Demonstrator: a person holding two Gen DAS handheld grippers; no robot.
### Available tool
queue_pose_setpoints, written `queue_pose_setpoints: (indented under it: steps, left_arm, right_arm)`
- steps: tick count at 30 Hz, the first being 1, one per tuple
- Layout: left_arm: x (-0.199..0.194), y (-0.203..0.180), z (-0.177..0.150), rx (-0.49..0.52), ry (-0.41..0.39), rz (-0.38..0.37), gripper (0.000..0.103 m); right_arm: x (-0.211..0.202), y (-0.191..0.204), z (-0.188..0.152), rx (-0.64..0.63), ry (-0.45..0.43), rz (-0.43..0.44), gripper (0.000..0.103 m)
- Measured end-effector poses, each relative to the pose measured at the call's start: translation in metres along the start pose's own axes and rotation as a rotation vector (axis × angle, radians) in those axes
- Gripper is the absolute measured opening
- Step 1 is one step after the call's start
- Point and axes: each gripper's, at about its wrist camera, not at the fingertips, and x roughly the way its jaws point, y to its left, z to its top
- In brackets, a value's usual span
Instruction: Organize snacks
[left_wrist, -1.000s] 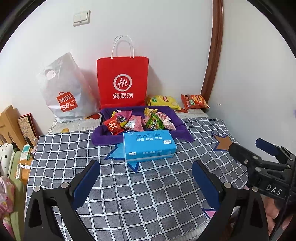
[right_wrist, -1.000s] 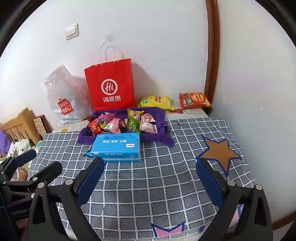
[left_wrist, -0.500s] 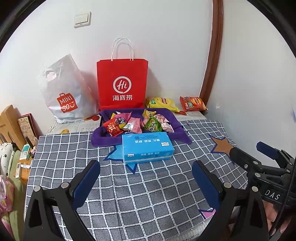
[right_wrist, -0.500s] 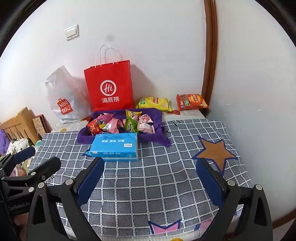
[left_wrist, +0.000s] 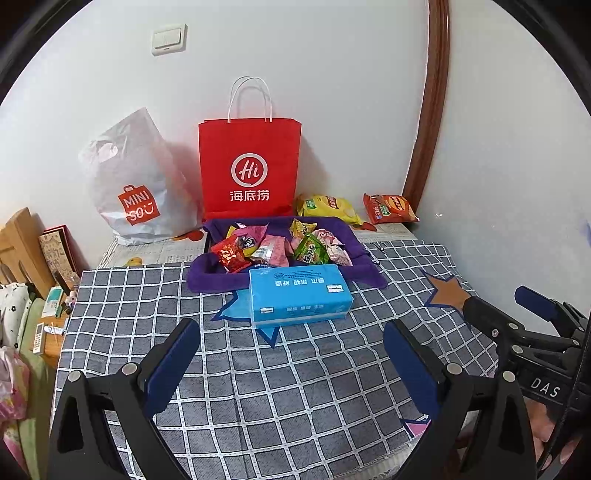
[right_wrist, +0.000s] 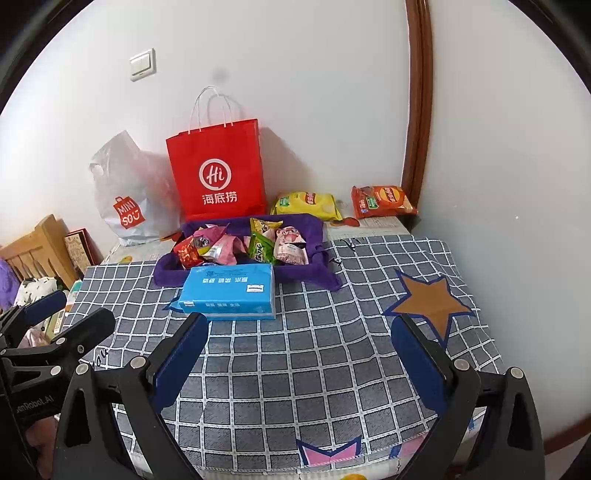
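Nearest, the left gripper (left_wrist: 291, 354) and the right gripper (right_wrist: 299, 350) are held over the checked cloth (left_wrist: 295, 387), jaws released and empty. Beyond them, a blue tissue pack (left_wrist: 299, 295) is laid against the purple tray (left_wrist: 207, 273), in which snack packets (left_wrist: 280, 247) are piled. Farthest, two chip bags (left_wrist: 391, 208) are seen at the wall.

The left gripper (left_wrist: 291, 360) is matte black plastic with 2 angular arms, each faced with a dark blue pad (left_wrist: 171, 365) and studded with round silver screws. The right gripper (right_wrist: 297, 363) has the same build, with blue pads (right_wrist: 417, 363) and silver screws. Seen from the left wrist view, the right gripper's body carries white letters "DAS". From the right wrist view, the left gripper's body shows pale lettering ending "Robot.AI".
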Motion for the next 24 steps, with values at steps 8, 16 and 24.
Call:
queue_pose_setpoints:
  steps: [8,16,24]
  left_arm:
    - [-0.0003,0.0006,0.0006,-0.001,0.001,-0.003,0.1]
    - [-0.0006,0.0008,0.001,0.0,-0.001,-0.003,0.1]
    - [-0.0018,0.0003,0.0008,-0.003,0.0,-0.005,0.1]
  right_arm:
    - [0.0005,0.0,0.0011,0.0,-0.003,-0.002,0.098]
    - [-0.0022,0.0007,0.0006,-0.001,-0.009,0.002,0.098]
    - [-0.0045,0.0014,0.0005,0.0,-0.011,0.004,0.098]
